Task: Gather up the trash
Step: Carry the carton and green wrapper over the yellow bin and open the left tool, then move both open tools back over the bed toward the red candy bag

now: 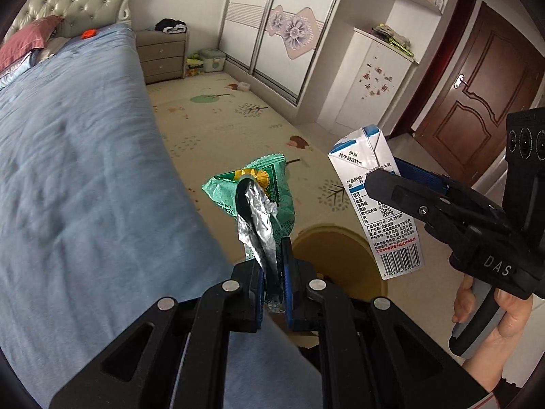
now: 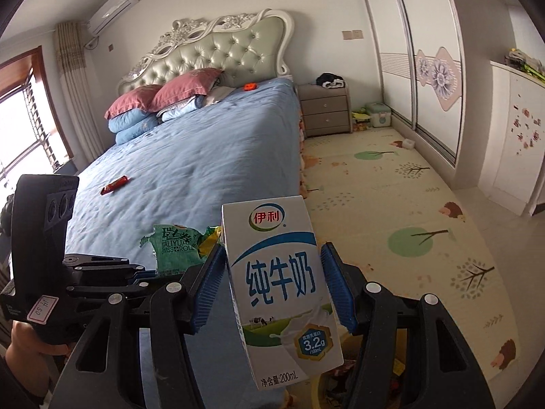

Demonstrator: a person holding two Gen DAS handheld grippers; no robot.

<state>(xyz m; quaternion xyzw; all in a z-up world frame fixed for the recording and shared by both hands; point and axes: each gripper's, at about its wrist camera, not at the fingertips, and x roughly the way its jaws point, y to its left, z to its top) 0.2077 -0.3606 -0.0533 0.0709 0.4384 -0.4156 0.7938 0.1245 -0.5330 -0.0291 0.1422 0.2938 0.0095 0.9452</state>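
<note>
Left gripper [image 1: 272, 272] is pinching the limp, light snack wrapper [image 1: 253, 201]; right gripper [image 2: 272, 283] is clamping the stiff milk carton [image 2: 282, 293] by its sides above the yellow bin [image 1: 340, 245].

Milk carton [image 2: 279, 289]: white, blue swoosh, blue lettering, green meadow print, red-green logo. Snack wrapper [image 1: 252, 197]: green outside, silver foil inside, yellow patch. Gripper pads [image 2: 335, 286]: blue, ribbed; frames black. Bedspread [image 2: 190, 170]: plain light blue. Pillows [image 2: 184, 90]: dusty pink over blue. Floor mat [image 2: 391, 204]: cream, green trees, brown hedgehogs. Small wrapper on bed [image 2: 114, 184]: red. Door [image 1: 477, 78]: dark brown.
</note>
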